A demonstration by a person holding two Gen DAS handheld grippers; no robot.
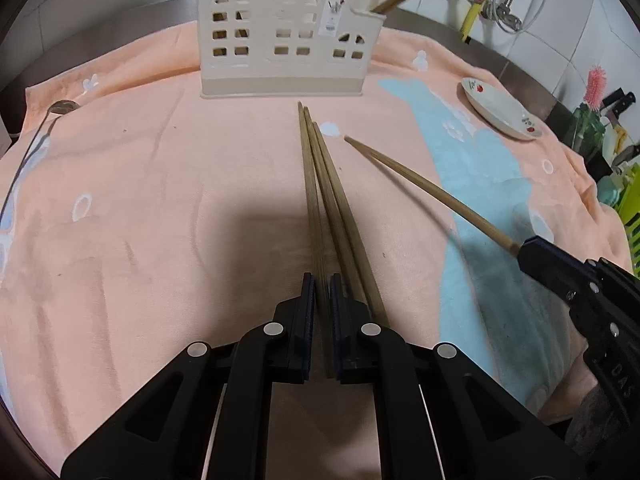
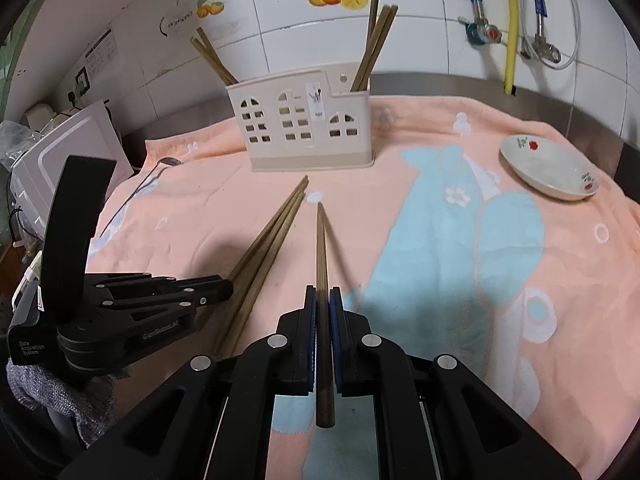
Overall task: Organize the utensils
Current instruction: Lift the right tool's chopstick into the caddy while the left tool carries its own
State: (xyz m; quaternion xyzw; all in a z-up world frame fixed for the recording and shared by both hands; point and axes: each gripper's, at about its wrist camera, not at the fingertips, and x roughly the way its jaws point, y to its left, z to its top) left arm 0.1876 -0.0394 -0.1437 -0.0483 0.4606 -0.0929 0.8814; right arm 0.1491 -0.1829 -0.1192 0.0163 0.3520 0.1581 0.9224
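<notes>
Left wrist view is showing, at far left, a metal spoon [image 1: 60,109] lying near the edge of the peach towel [image 1: 160,208] that is covering the counter. Further right, the cream utensil holder [image 1: 286,36] is standing upright at the back of the towel, with chopsticks sticking out of its left and right ends. In front of it, three loose chopsticks [image 1: 324,200] are lying side by side on the towel, and the left gripper [image 1: 323,288] is closing narrowly around the leftmost of them, its pads pressing in on both sides while the other two are running just past its right finger. To the right, the right gripper [image 1: 528,252] is pinching the end of a single chopstick [image 1: 424,190] and holding it above the towel, tip pointing toward the holder. At far right, a white dish [image 1: 500,108] is sitting on the towel, well apart from the chopsticks. Right wrist view is showing the single chopstick [image 2: 322,280] running between the right gripper's [image 2: 323,300] narrowed jaws.
</notes>
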